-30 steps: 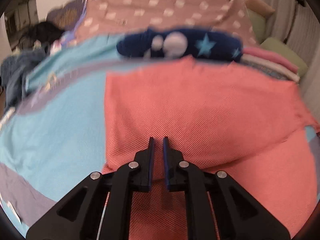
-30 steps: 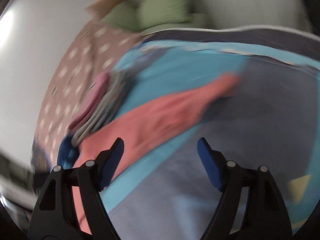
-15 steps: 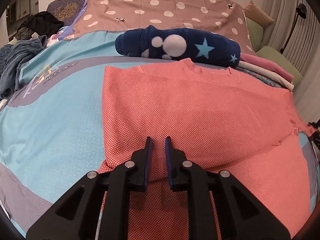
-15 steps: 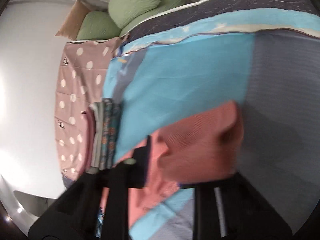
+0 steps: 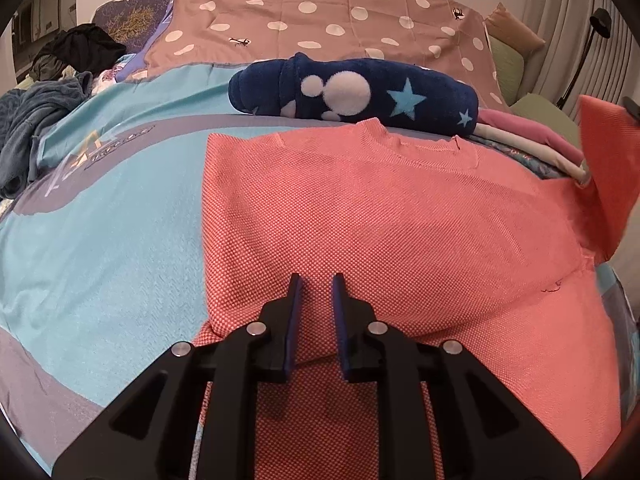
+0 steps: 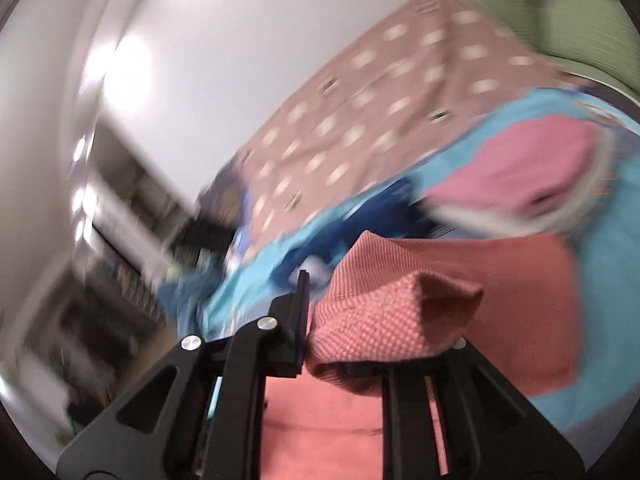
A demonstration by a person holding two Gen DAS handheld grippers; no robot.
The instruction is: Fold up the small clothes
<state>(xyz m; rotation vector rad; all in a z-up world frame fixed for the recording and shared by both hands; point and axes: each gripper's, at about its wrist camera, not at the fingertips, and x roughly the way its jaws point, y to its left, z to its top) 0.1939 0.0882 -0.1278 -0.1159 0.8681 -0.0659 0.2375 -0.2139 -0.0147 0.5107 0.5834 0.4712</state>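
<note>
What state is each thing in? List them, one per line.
Coral shirt: spread on the bed, left side folded in, right sleeve lifted.
Navy fleece: rolled up.
Stack of clothes: folded.
Left hand-held gripper: opening, nothing pinched.
Right hand-held gripper: shut on the sleeve.

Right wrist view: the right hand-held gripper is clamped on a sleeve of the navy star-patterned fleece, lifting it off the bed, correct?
Not quite. The right hand-held gripper is clamped and lifting, but the cloth in it is the coral knit shirt, not the navy star-patterned fleece. The right wrist view shows the coral fabric bunched between its fingers; in the left wrist view the fleece lies untouched behind the shirt.
</note>
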